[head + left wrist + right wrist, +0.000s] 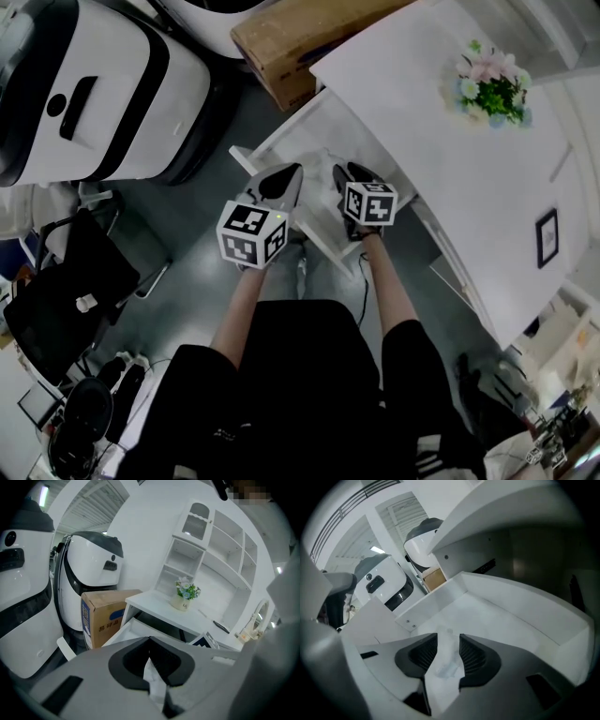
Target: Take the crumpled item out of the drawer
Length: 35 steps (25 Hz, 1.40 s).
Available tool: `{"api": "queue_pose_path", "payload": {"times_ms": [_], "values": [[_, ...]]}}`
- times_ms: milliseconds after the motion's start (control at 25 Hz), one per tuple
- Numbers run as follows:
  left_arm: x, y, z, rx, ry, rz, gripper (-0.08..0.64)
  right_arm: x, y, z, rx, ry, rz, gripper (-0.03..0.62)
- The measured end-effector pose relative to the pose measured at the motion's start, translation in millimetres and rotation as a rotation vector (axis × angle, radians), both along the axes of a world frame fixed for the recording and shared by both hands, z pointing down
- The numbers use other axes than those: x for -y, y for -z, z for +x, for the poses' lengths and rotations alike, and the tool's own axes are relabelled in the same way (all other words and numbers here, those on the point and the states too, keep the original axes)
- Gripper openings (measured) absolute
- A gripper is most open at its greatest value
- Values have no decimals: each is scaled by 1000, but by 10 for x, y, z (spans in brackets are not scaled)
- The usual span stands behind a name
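Note:
Both grippers hover over the open white drawer point(281, 141) of a white desk point(450, 159). My left gripper point(284, 176) is raised in front of the drawer point(126, 632). Its jaws point(150, 641) meet at the tips, pinching a white crumpled item point(153, 679). My right gripper point(345, 174) reaches into the drawer point(511, 616). Its jaws point(448, 641) stand apart, and a white crumpled sheet point(446, 665) lies in the gap without being visibly squeezed. Whether both views show the same piece I cannot tell.
A flower pot point(492, 89) and a small framed picture point(547, 237) sit on the desk. A cardboard box point(291, 42) stands beside the drawer, with large white machines point(94, 94) to the left. A black chair point(66, 291) stands at lower left.

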State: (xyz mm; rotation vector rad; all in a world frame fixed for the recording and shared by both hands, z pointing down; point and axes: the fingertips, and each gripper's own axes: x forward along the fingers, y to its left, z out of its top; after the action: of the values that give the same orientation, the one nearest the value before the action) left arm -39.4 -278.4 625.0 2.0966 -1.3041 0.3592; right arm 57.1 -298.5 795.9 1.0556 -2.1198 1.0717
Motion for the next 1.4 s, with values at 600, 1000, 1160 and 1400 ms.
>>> {"api": "queue_pose_path", "payload": {"times_ms": [600,1000,1160,1400], "values": [[102,-87,-59,-4,17,-7,-2,85,-430,-58,-105,-35,-88,224],[141,-98,-106,-4,17,-12,-3,97,-482,-67,-129,-36,-124,166],[150,-72,-106,-7,13,-7,-3,88,-462,-106,-131,-34,-126,140],[163,25,-88,-15,5,11,-2,77,-346,-120,-121,-36,-113,91]]}}
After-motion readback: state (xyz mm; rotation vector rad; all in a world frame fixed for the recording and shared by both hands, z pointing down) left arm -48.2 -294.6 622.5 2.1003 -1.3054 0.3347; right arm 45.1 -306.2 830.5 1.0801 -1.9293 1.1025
